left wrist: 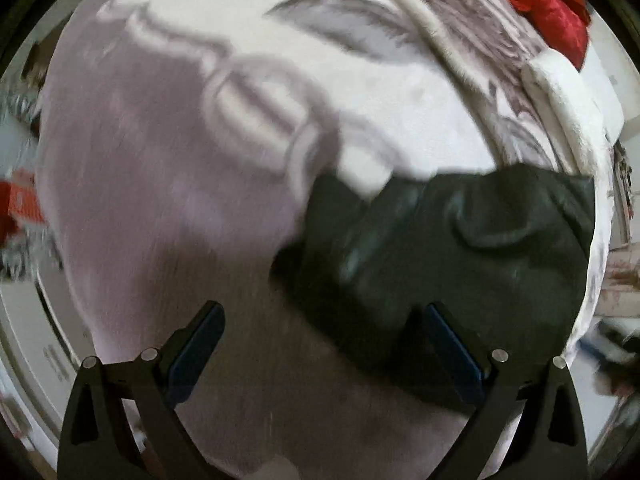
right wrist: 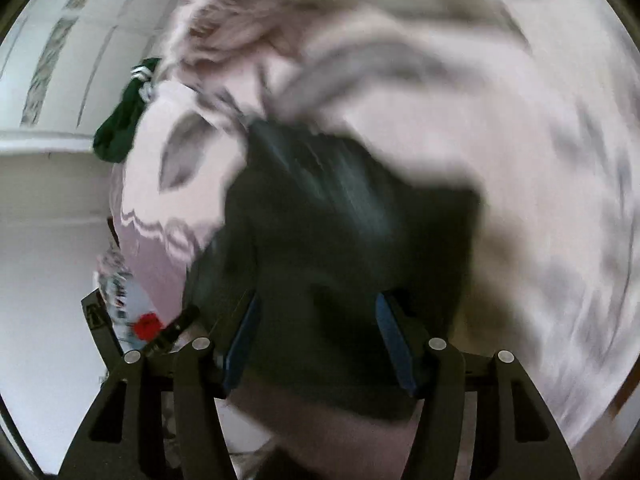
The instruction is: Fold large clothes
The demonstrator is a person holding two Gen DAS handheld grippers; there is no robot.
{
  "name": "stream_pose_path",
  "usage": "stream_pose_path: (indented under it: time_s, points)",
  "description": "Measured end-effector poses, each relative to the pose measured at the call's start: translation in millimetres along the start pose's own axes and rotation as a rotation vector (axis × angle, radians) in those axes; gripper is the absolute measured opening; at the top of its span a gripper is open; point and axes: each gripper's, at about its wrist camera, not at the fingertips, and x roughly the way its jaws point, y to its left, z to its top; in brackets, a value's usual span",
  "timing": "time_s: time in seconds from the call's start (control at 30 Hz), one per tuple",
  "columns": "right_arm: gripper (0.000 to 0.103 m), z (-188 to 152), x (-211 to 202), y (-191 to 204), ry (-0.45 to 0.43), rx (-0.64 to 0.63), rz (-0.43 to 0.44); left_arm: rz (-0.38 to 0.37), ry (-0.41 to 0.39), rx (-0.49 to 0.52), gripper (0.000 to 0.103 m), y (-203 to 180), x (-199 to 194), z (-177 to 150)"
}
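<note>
Left wrist view: the left hand-held gripper (left wrist: 322,344) points down at a bed covered by a pale lilac and white blanket (left wrist: 168,184) with a grey pattern. Its jaws stand wide apart with nothing pressed between them. A dark green garment (left wrist: 460,248) lies on the blanket near the bed's right edge, and its lower part reaches under the right finger (left wrist: 452,352). A red cloth (left wrist: 548,4) sits at the bed's far right corner, beyond a folded white blanket edge (left wrist: 560,96).

Right wrist view, heavily blurred: the right hand-held gripper (right wrist: 318,340) hangs over the same dark green garment (right wrist: 328,216), which spreads from between the two blue pads (right wrist: 244,340) outward across the blanket (right wrist: 520,160). The jaws are partly apart; whether the pads press on the cloth I cannot tell. Another small dark green piece (right wrist: 120,128) hangs at the bed's left edge, above a white floor (right wrist: 44,264).
</note>
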Motion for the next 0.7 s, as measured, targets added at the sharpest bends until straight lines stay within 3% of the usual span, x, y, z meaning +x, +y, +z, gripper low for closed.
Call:
stream_pose_path:
  time_s: [0.07, 0.13, 0.23, 0.3, 0.47, 0.53, 0.63, 0.67, 0.7]
  points:
    - [0.062, -16.5, 19.5, -30.6, 0.028, 0.102, 0.019, -0.036, 0.04, -0.049, 0.102, 5.9, 3.1, -14.4]
    - [0.062, -28.2, 23.4, -57.7, -0.033, 0.164, 0.109, -0.088, 0.079, -0.084, 0.102, 5.2, 14.9, -26.9]
    - [0.075, -37.8, 34.1, -94.4, -0.063, 0.257, 0.181, -0.204, 0.122, -0.137, 0.102, 0.8, 33.7, -31.9]
    - [0.078, -42.7, 47.6, -111.3, -0.05, 0.304, 0.305, -0.3, 0.132, -0.168, 0.102, 2.6, 48.7, -28.8]
    - [0.088, -30.5, 100.5, -118.3, 0.029, 0.297, 0.609, -0.377, 0.115, -0.186, 0.102, 4.9, 58.4, -21.1]
    - [0.093, -20.2, 117.3, -105.9, 0.055, 0.264, 0.643, -0.399, 0.109, -0.183, 0.102, 4.2, 59.1, -19.8]
    - [0.096, -7.6, 130.6, -71.7, 0.092, 0.156, 0.576, -0.444, 0.116, -0.187, 0.102, 23.9, 50.5, -22.9]
    - [0.09, -8.2, 130.1, -66.6, 0.081, 0.167, 0.572, -0.461, 0.119, -0.192, 0.102, 27.7, 49.2, -23.4]
    - [0.075, -10.8, 128.4, -64.5, 0.069, 0.197, 0.575, -0.484, 0.122, -0.199, 0.102, 31.0, 47.9, -22.7]
